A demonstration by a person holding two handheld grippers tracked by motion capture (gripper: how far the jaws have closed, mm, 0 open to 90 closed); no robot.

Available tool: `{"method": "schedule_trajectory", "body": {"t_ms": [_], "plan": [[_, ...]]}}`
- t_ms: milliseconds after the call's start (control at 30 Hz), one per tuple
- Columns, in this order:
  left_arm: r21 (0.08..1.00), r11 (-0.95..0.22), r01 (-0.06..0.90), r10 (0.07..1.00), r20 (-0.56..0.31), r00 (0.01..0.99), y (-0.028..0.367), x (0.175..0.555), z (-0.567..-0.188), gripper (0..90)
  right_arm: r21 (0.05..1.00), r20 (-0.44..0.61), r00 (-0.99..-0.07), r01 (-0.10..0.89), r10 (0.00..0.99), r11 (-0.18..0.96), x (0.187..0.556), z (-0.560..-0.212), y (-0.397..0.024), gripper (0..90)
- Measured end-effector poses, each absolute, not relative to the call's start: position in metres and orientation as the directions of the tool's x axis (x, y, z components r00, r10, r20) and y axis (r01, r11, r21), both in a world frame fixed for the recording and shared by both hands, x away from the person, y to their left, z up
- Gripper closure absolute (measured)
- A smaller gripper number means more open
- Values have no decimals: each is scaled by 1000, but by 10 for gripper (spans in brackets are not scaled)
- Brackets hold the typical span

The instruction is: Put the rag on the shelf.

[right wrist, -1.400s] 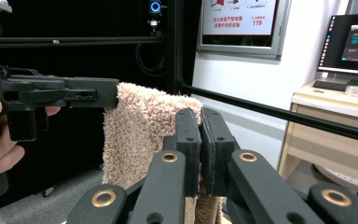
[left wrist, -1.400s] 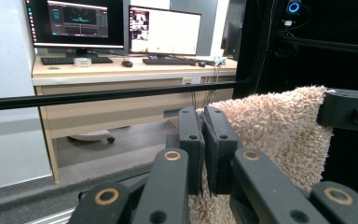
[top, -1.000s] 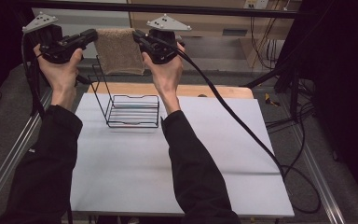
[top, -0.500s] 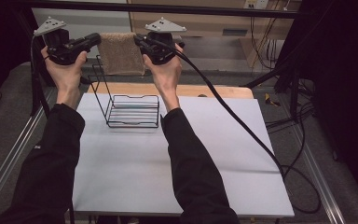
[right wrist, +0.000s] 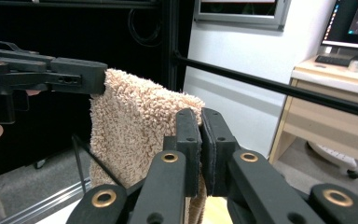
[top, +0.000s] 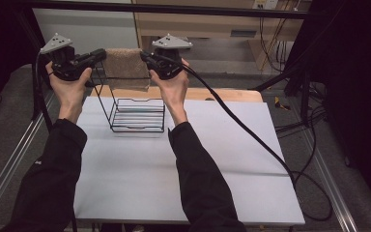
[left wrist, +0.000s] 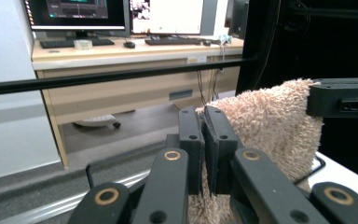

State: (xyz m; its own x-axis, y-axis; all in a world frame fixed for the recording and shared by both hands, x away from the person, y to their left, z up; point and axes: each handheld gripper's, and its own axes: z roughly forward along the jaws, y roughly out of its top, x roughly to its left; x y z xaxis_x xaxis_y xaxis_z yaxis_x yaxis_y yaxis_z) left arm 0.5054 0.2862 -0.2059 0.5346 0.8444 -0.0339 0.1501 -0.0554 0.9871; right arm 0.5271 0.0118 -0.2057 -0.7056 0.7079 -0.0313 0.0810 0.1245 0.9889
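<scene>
A beige fluffy towel [top: 124, 67] hangs spread between my two grippers, high above the far end of the table. My left gripper [top: 100, 54] is shut on the towel's left top corner [left wrist: 204, 116]. My right gripper [top: 145, 57] is shut on its right top corner [right wrist: 201, 116]. Below the towel stands a black wire rack [top: 137, 113] on the white table [top: 183, 164]. In the left gripper view the towel [left wrist: 270, 126] stretches over to the other gripper's jaw. In the right gripper view the towel [right wrist: 135, 126] hangs down in front of the rack's wire.
A black horizontal bar [top: 174, 8] crosses above the table's far edge. A thick black cable [top: 251, 130] trails from my right gripper across the table. A wooden board [top: 222, 94] lies along the far edge. Behind it stands a desk with monitors [left wrist: 121, 28].
Both grippers have risen slightly and moved a little apart with the towel held between them, so that it hangs stretched wider above the rack.
</scene>
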Motion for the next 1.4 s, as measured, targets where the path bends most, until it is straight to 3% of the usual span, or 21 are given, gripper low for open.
{"method": "schedule_trajectory", "body": {"t_ms": [900, 1400], "plan": [[986, -81, 147, 807, -22, 589, 299, 470, -228, 859, 977, -99, -747, 52, 657, 206, 494, -221, 13, 863], [968, -132, 215, 805, -22, 593, 299, 458, -249, 828, 956, -83, -773, 117, 629, 270, 487, -238, 14, 857]]}}
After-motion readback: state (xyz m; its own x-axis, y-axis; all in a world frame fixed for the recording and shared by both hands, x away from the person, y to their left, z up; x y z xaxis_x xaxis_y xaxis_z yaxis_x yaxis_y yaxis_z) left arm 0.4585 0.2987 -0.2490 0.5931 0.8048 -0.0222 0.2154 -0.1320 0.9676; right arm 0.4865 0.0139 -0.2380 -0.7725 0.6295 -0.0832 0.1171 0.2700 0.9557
